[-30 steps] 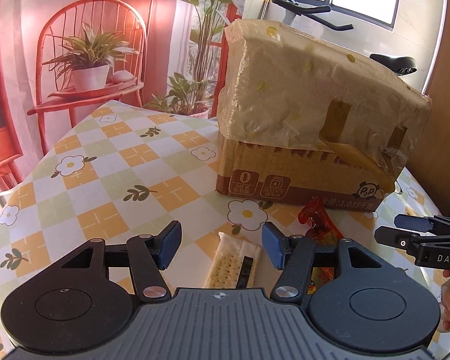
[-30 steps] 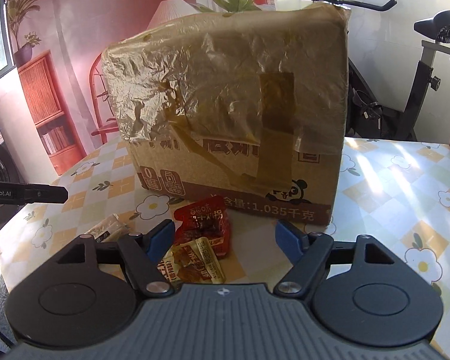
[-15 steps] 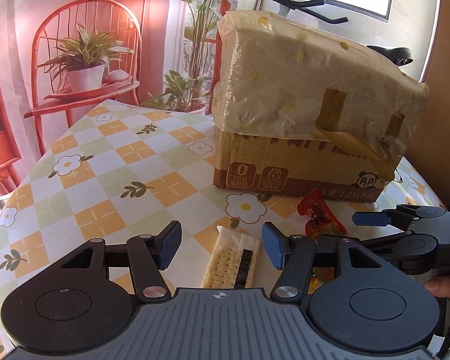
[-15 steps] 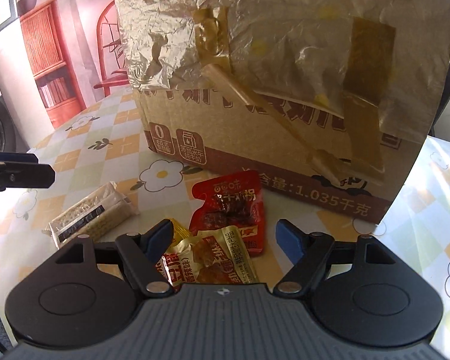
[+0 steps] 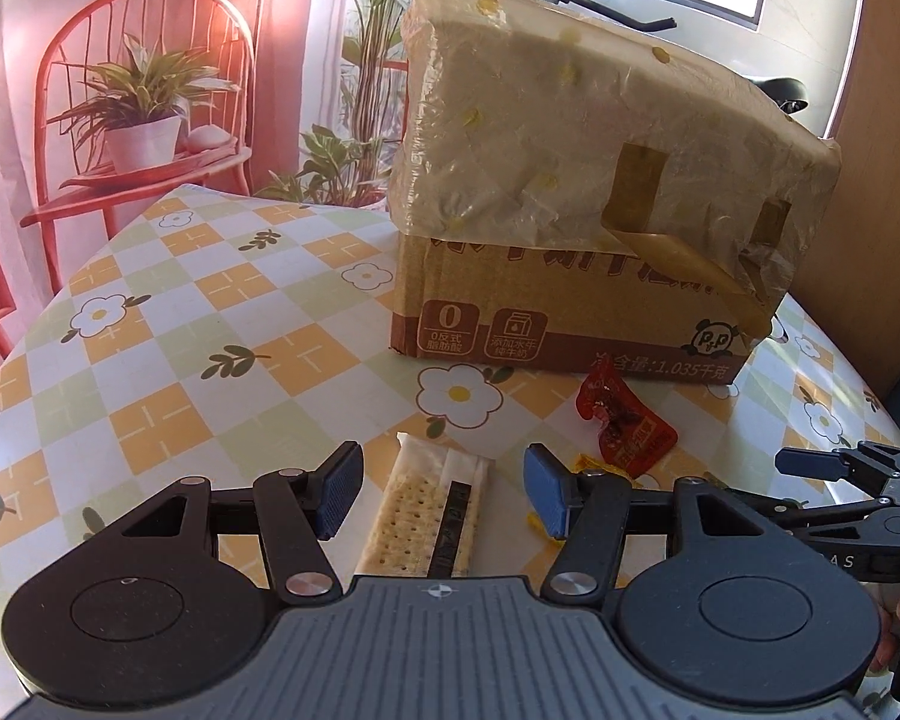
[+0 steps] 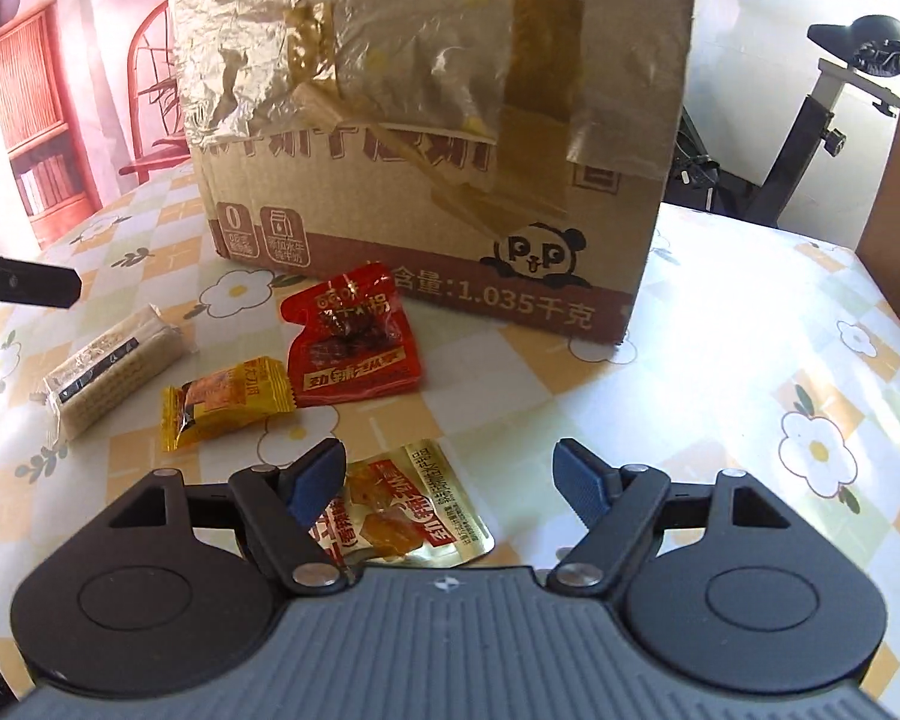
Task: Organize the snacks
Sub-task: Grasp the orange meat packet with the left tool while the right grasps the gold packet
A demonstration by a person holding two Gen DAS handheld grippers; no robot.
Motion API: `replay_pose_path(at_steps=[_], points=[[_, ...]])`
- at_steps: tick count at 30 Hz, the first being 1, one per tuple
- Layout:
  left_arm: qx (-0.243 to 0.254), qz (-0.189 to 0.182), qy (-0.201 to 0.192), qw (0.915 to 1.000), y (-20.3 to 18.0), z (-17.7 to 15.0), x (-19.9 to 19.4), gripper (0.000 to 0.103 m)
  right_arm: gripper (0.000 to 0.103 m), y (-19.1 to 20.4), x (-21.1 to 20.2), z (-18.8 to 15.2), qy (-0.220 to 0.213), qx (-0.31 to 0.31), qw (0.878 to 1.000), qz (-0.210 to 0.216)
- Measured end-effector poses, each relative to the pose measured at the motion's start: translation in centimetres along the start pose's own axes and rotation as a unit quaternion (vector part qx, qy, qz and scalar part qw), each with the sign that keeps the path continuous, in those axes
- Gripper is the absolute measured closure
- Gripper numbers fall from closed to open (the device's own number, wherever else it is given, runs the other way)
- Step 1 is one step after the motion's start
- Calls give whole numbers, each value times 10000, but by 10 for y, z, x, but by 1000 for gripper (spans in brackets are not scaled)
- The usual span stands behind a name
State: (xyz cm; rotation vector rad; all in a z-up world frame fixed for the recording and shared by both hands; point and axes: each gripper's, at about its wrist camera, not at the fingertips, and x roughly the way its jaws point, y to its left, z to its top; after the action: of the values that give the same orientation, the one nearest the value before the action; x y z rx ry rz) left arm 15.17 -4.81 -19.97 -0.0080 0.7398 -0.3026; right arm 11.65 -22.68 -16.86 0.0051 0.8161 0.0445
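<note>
On a flower-checked tablecloth (image 5: 150, 360), taped cardboard box (image 6: 450, 180), red plant stand (image 5: 144, 138), exercise bike (image 6: 834, 108), both grippers' jaws open, empty.

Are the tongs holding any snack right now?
No. Both the left tongs and the right tongs are open and empty; the snacks lie on the table.
</note>
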Motion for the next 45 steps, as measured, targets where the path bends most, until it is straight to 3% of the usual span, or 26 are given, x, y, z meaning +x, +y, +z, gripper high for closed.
replay_pose_path(at_steps=[8,11,15,23,30,32,34,41,42,43,45], points=[[-37,-85,86,9999,1,-6,3,41,28,9,-14,-7,474,405,9962,607],[-37,-102,95,9999,1,-7,3,41,29,13,-7,-3,474,489,9970,368],[-25,-126,81,9999,0,-7,2,41,16,18,8,6,439,438,9981,34],[-62,-128,68,9999,3,-9,0,41,12,30,15,-1,574,-221,9976,-304],[-71,-189,94,9998,1,-11,3,41,13,2,-2,-15,475,-38,9970,-604],[-52,-209,112,9997,0,-12,3,41,14,-3,-2,-14,438,-1,9972,-601],[-34,-213,133,9997,-1,-13,4,41,24,-5,0,-12,360,-37,9986,-379],[86,-290,127,9995,-5,-13,3,41,26,-5,13,-7,90,-284,9996,-19],[147,-338,144,9992,-6,-13,4,41,30,-5,13,-8,50,-310,9995,28],[211,-382,161,9989,-8,-13,5,41,43,-3,12,-10,-17,-390,9992,129],[397,-495,204,9978,-15,-12,10,42,51,0,8,-14,-154,-571,9981,195]])
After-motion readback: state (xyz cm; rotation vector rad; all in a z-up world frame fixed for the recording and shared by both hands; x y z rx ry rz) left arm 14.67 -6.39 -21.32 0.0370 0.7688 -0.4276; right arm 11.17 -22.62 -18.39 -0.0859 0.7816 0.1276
